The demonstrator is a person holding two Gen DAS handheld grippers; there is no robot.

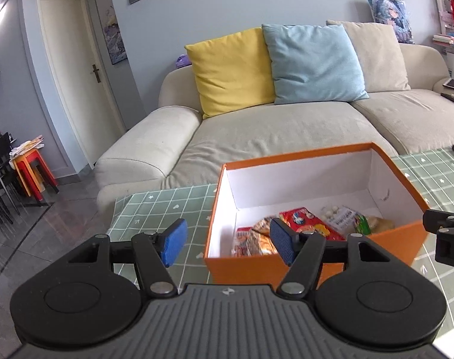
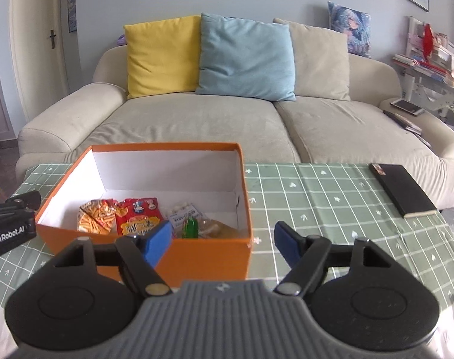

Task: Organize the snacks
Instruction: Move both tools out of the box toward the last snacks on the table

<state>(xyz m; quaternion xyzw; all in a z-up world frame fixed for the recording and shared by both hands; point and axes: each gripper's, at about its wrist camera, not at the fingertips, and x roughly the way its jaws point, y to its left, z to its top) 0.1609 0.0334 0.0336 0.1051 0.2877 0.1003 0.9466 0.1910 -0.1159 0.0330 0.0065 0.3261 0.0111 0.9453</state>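
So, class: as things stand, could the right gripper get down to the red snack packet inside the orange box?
Probably yes. The orange box has no lid, the red snack packet lies uncovered on top, and the right gripper is open and empty. Only the near wall stands between them, so it must go over it.

Left gripper (image 1: 228, 243) at 6 o'clock, jaws wide, nothing betw. the blue pads (image 1: 174, 242). Orange box (image 1: 316, 157) at 4 o'clock on green checked tablecloth (image 1: 155, 209), snack packets (image 1: 304, 223) inside, maybe five. Right gripper (image 1: 448, 233) edge at 3. Sofa (image 1: 173, 137) w/ cushions (image 1: 310, 62) at 12.
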